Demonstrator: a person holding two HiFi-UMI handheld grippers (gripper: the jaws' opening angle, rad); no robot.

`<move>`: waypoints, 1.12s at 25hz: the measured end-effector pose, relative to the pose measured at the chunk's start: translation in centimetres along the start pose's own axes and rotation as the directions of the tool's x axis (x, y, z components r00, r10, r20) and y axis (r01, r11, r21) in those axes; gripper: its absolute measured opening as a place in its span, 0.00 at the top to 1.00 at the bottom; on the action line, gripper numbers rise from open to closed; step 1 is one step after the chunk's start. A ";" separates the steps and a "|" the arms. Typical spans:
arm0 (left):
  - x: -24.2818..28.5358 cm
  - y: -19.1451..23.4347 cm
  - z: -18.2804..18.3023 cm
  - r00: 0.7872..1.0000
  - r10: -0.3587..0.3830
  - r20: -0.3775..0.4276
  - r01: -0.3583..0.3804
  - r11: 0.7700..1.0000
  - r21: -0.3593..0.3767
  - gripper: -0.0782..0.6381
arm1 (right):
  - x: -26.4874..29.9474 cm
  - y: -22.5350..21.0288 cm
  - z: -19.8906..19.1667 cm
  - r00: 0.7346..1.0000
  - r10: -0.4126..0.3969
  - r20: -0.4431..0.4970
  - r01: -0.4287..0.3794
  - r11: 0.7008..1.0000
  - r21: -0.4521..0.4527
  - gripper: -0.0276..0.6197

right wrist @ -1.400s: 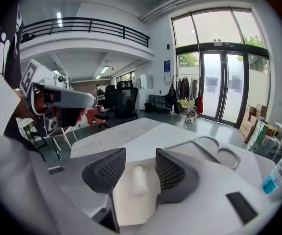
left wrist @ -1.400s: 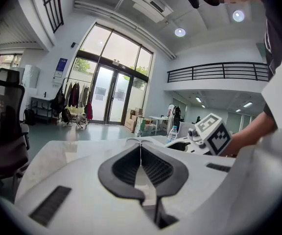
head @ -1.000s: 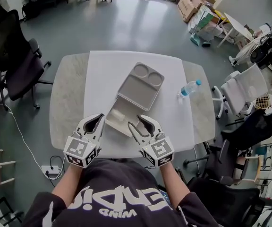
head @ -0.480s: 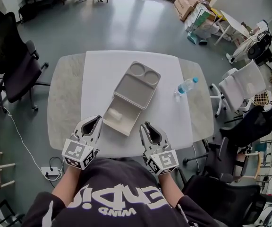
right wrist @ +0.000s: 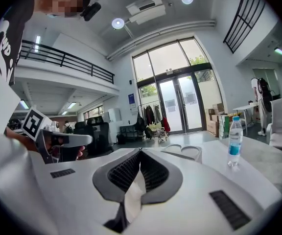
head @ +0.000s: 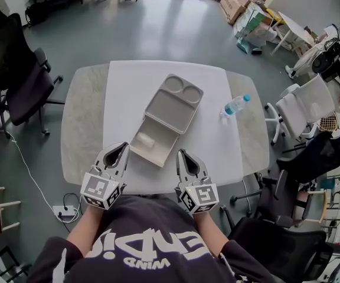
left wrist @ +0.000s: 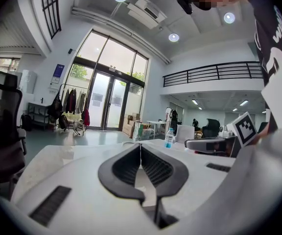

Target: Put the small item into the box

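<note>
- The box [head: 158, 151] lies open on the white mat [head: 128, 93] that covers the middle of the table [head: 84, 128]. Its lid [head: 171, 109] is folded back away from the person.
- The small item [head: 144, 140], a pale lump, sits inside the box's deep half, towards its left side.
- The left gripper [head: 124, 145] is at the near edge of the table, just left of the box. Its jaws are closed tip to tip with nothing between them.
- The right gripper [head: 180, 152] is at the near edge, just right of the box and clear of it. Its jaws have just been closing and now meet at the tips. Nothing is pinched there, and only a pale patch shows through the gap behind them.
- A water bottle [head: 235, 107] stands upright on the mat, well to the right of the lid.
</note>
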State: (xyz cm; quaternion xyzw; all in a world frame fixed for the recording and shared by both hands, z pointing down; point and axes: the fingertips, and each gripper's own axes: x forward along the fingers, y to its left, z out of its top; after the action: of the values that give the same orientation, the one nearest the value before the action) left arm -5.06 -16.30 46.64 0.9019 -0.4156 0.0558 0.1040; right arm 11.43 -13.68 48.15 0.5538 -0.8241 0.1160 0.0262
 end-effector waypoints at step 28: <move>-0.5 1.2 0.0 0.999 0.034 -0.006 -0.034 0.999 -0.005 0.87 | 0.2 0.5 0.6 1.000 -0.021 0.003 0.021 1.000 -0.023 0.92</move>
State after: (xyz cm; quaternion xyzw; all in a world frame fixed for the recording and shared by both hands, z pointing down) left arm -6.32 -16.71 46.74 0.8943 -0.4305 0.0591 0.1065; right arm 10.93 -13.83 47.54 0.5624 -0.8195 0.1054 0.0326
